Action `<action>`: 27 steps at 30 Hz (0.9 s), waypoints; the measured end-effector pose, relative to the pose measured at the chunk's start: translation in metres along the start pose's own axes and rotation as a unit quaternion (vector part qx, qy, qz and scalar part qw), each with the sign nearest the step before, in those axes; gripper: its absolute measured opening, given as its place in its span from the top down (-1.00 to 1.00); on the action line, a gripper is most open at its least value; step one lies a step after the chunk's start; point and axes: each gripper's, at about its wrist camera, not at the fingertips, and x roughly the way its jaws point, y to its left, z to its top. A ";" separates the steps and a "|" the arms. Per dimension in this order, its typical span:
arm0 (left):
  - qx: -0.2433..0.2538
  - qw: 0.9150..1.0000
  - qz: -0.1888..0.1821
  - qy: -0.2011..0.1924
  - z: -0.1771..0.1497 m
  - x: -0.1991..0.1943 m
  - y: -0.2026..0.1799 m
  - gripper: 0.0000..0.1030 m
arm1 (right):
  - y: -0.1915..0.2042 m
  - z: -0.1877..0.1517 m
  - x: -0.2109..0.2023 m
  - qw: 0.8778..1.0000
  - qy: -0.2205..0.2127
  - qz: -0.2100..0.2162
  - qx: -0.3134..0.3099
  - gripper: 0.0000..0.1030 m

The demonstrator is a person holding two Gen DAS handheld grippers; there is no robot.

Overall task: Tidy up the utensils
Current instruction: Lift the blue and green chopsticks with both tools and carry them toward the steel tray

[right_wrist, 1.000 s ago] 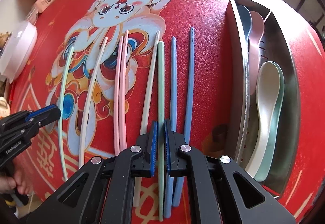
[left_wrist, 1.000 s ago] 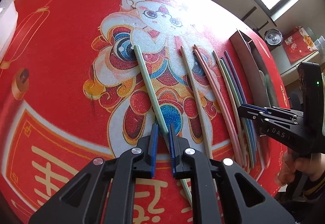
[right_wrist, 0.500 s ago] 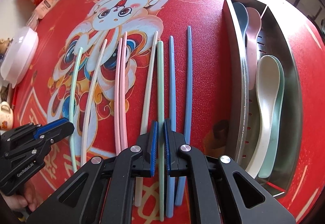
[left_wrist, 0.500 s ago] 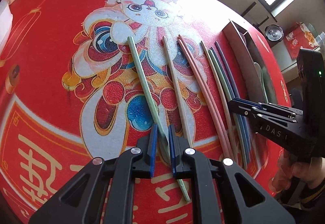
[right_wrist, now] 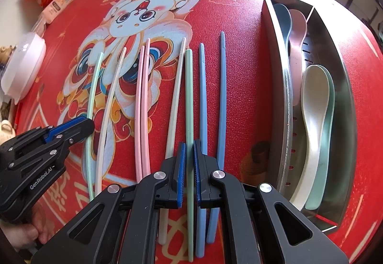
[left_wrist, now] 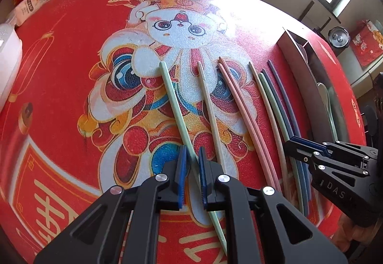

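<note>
Left gripper (left_wrist: 191,168) clamped narrow on my green chopstick (left_wrist: 174,106), long axis pointing toward mat's (left_wrist: 71,48) far edge. Its mate (right_wrist: 189,96) sat pinched in right gripper (right_wrist: 189,158), toward tray (right_wrist: 284,120) side; cream chopstick (left_wrist: 208,106) and pink pair (left_wrist: 241,106) lay between.

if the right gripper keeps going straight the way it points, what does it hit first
Probably nothing new: the right gripper is already shut on the green chopstick, so straight on lies the red table mat right beneath it.

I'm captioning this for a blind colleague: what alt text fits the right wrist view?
The right gripper is shut on a green chopstick lying among seven others on a red mat. Spoons sit in a metal tray at right.
</note>
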 end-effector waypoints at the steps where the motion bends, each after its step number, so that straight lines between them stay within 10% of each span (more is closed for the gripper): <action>1: 0.006 1.000 0.007 -0.001 0.000 0.000 -0.002 0.77 | 0.000 0.000 0.000 1.000 0.000 0.000 0.000 0.86; 18: -0.056 0.996 -0.069 0.003 -0.012 -0.011 0.041 0.89 | 0.008 0.000 -0.002 0.999 -0.019 -0.019 -0.043 0.88; 27: -0.079 0.992 -0.094 -0.022 -0.011 -0.037 0.055 0.89 | -0.008 0.004 -0.014 0.999 -0.024 0.043 0.014 0.88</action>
